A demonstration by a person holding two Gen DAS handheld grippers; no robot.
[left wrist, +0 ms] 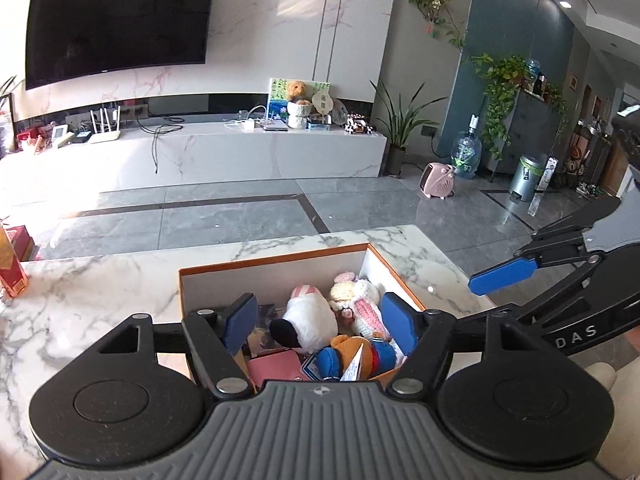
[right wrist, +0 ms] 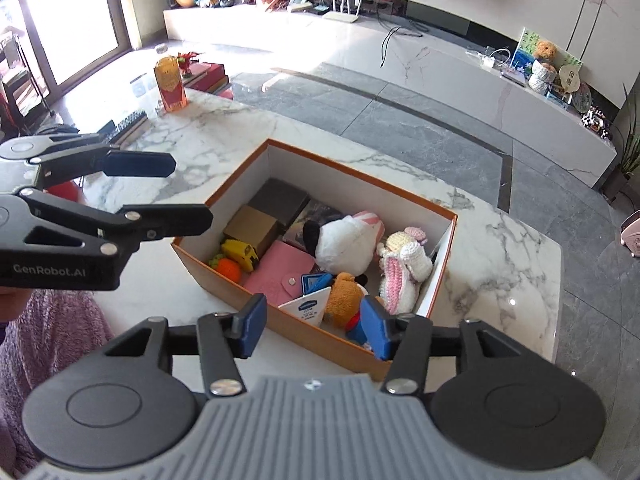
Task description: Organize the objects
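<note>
Nearest the lens in each wrist view is a ribbed grey housing flanked by two matte black discs, from which black linkage arms reach forward to flat blue rubbery pads. The left gripper stands wide apart with nothing between its pads, hanging above the near end of the box; the right gripper is parted rather less and likewise grips nothing, poised over the box's near corner. A fuzzy mauve sleeve shows at the lower left of the right wrist view. Below both lies the box, a rectangular open carton with orange outer walls and smooth white inner walls, resting on a glossy white marble table veined in grey. Inside it, packed close, are a flat pink snap wallet, an orange-brown plush toy with a triangular white paper tag, a plump white plush with a black end, a crocheted cream-and-pink rabbit, a small brown cardboard cube, a dark grey square case, a yellow toy vehicle and a small knitted orange fruit. Farther along the tabletop stands a red and gold carton. Beyond are polished grey floor tiles, then a long white marble console and a black television on the wall.
</note>
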